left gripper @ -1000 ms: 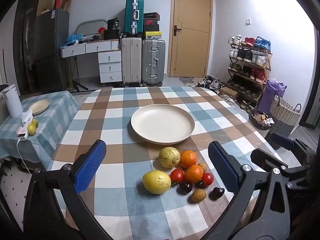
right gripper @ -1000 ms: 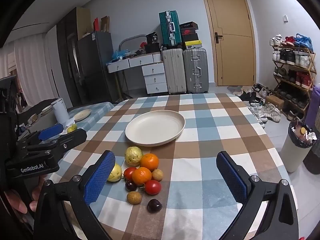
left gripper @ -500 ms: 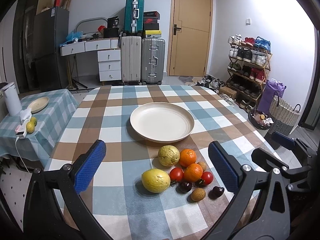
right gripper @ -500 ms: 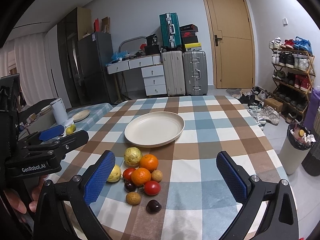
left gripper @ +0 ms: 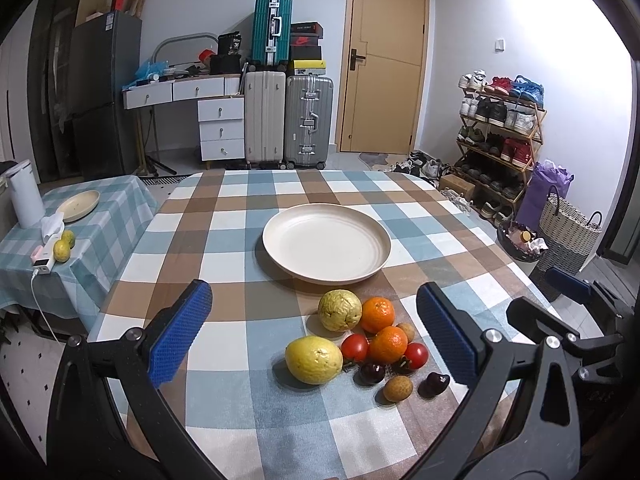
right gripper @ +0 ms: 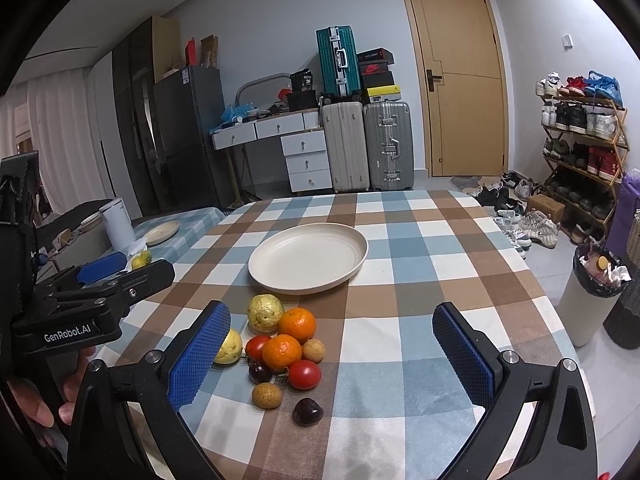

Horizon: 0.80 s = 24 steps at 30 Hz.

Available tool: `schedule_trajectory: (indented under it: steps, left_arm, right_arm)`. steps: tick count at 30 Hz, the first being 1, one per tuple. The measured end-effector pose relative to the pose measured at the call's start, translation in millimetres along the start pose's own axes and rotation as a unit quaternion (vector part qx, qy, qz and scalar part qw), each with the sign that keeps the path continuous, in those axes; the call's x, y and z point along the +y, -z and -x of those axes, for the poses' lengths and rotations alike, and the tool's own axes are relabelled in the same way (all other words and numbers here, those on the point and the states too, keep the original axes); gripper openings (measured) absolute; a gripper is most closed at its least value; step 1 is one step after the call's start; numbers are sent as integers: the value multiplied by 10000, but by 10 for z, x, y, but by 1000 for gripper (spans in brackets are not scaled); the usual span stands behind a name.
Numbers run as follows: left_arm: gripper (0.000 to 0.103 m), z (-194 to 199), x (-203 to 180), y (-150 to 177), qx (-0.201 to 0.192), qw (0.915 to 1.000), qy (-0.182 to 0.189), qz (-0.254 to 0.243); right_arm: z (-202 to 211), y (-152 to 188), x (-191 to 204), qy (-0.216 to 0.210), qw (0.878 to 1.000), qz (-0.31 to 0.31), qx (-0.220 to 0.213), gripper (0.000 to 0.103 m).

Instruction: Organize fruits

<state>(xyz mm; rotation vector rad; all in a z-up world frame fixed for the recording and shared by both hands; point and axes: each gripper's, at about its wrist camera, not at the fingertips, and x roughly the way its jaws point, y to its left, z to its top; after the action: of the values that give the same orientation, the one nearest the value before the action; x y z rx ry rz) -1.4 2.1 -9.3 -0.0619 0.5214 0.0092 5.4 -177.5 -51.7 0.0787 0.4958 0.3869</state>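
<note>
1. The left gripper [left gripper: 314, 330] hovers with its jaws spread wide, holding nothing.
2. A pile of fruits [left gripper: 362, 346] sits on the checked surface [left gripper: 224, 240], just in front of the empty cream plate [left gripper: 326, 242].
3. The right gripper [right gripper: 330, 356] hangs wide open too, empty, above the same pile.

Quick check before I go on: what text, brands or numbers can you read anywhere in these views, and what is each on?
"GenRobot.AI": on the left gripper body.
"36": on the black bag on the desk.
Swoosh logo, no words: on the red shoebox.
Fridge sticker and the other shoebox labels: too small to read.
</note>
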Motion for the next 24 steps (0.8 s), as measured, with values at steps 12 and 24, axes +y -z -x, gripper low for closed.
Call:
schedule_trajectory:
  steps: [12, 24]
  left_arm:
    - [102, -11, 43, 27, -55, 9998, -207, 44]
    - [102, -5, -2, 14, -61, 9999, -112, 45]
  right_arm:
    - [-3, 17, 6, -54, 10000, 0, 18, 103]
    - [10, 24, 66, -87, 9999, 101, -13, 103]
